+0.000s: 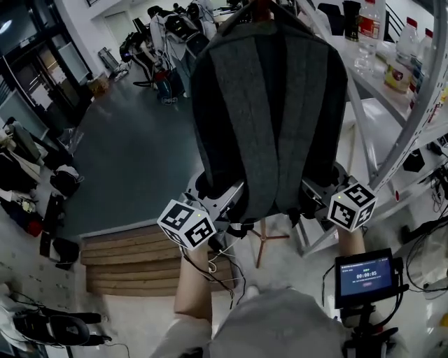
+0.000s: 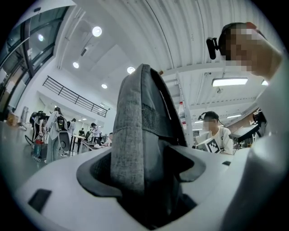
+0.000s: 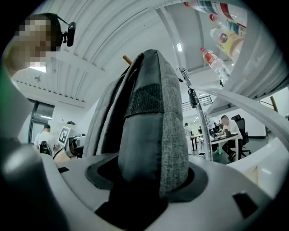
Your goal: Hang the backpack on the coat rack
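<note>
A grey and black backpack [image 1: 269,105] hangs upright in front of me, its top up at the wooden coat rack [image 1: 262,8]; whether its loop sits on a peg is hidden. My left gripper [image 1: 222,201] is shut on the backpack's lower left side, my right gripper [image 1: 316,193] on its lower right side. The left gripper view has the backpack's edge [image 2: 140,135] filling the left gripper [image 2: 144,182]. In the right gripper view, the backpack's other edge [image 3: 151,131] is pinched in the right gripper [image 3: 146,182], with a wooden peg [image 3: 128,59] behind it.
The rack's wooden legs [image 1: 264,241] stand below the backpack. A white table [image 1: 388,98] with several bottles [image 1: 400,59] is close on the right, with a white slanted frame tube [image 1: 418,105]. Wooden steps [image 1: 129,262] lie lower left. A small timer screen [image 1: 364,277] is lower right.
</note>
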{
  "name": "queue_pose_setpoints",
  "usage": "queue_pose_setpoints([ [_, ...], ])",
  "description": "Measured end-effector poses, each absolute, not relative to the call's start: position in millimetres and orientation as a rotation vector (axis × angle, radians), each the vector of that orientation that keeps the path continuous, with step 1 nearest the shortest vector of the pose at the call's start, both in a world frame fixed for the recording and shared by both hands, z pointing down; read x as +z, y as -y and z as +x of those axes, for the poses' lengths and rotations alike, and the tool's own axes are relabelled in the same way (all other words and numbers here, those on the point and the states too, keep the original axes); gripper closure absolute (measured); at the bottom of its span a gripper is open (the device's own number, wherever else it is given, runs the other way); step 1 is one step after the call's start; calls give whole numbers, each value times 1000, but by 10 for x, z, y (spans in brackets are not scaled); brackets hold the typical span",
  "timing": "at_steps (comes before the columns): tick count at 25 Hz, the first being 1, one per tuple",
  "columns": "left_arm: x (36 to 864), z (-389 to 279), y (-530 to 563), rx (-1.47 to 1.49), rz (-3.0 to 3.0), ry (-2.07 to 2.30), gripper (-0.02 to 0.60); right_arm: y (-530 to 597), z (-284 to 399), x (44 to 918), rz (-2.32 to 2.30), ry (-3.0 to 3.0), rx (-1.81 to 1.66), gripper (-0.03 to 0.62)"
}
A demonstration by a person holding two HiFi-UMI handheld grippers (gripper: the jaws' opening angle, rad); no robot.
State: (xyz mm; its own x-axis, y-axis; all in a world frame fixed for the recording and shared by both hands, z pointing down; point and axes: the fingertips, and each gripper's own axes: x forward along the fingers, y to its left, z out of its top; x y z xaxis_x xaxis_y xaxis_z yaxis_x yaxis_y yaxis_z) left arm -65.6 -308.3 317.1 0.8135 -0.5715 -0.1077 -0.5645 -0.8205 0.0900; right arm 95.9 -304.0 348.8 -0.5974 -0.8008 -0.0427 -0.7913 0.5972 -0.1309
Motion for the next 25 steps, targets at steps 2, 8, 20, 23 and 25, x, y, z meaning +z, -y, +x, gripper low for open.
queue_pose_setpoints([
  [2, 3177, -649, 3063, -218, 2953, 934, 242, 3020, 989, 3488, -1359, -2706, -109, 309],
  [8, 3194, -652, 3015, -221, 2958, 963, 229, 2937, 1051, 3450, -1361, -2704, -54, 306],
  [20, 2857, -652, 2808, -143, 3174, 1311, 178, 2561, 1559, 2996, -1530, -2528, 200, 264],
  [23, 2839, -595, 2772, -117, 3200, 1329, 178, 2398, 1753, 2728, -1501, -2365, 251, 264],
  [25, 2803, -589, 2749, -138, 3197, 1329, 178, 2270, 1828, 2563, -1452, -2308, 267, 264],
])
